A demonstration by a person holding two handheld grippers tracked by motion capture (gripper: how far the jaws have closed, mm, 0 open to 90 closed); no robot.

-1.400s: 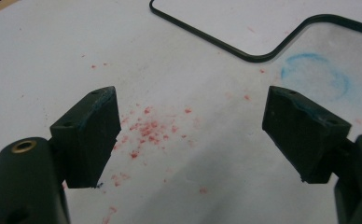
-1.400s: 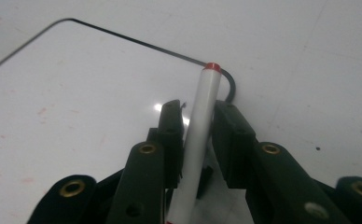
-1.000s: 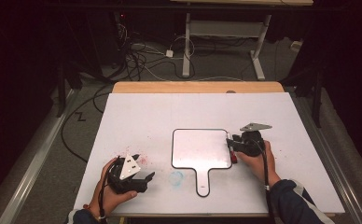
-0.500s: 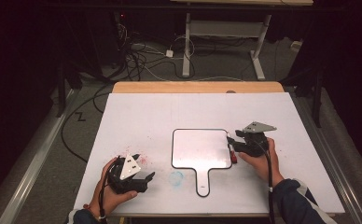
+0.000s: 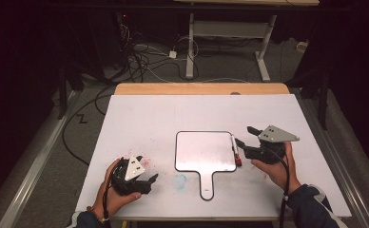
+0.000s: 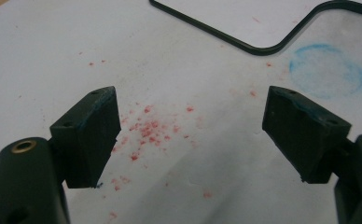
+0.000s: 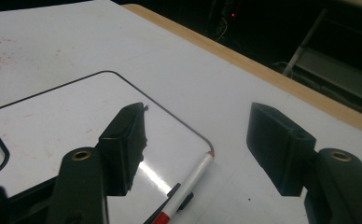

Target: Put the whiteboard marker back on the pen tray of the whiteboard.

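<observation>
A small white paddle-shaped whiteboard (image 5: 204, 151) with a black rim lies in the middle of the white table (image 5: 149, 118), its handle (image 5: 207, 186) pointing toward me. A white marker with a red cap (image 5: 235, 150) rests along the board's right edge. My right gripper (image 5: 245, 136) hovers just right of it, open; in the right gripper view the marker (image 7: 188, 183) lies on the whiteboard (image 7: 67, 126) between and below the spread jaws of the right gripper (image 7: 198, 140). My left gripper (image 5: 149, 183) is open near the front left, and the left gripper (image 6: 193, 135) holds nothing.
Red speckles (image 6: 151, 130) and a round blue smudge (image 6: 328, 70) mark the table near the left gripper. A wooden strip (image 5: 201, 89) runs along the table's far edge. Cables (image 5: 144, 61) and a desk frame (image 5: 225, 28) are on the dark floor beyond.
My right gripper has drawn back a little to the right from the board's edge, and the marker now shows lying there. The left gripper has stayed put.
</observation>
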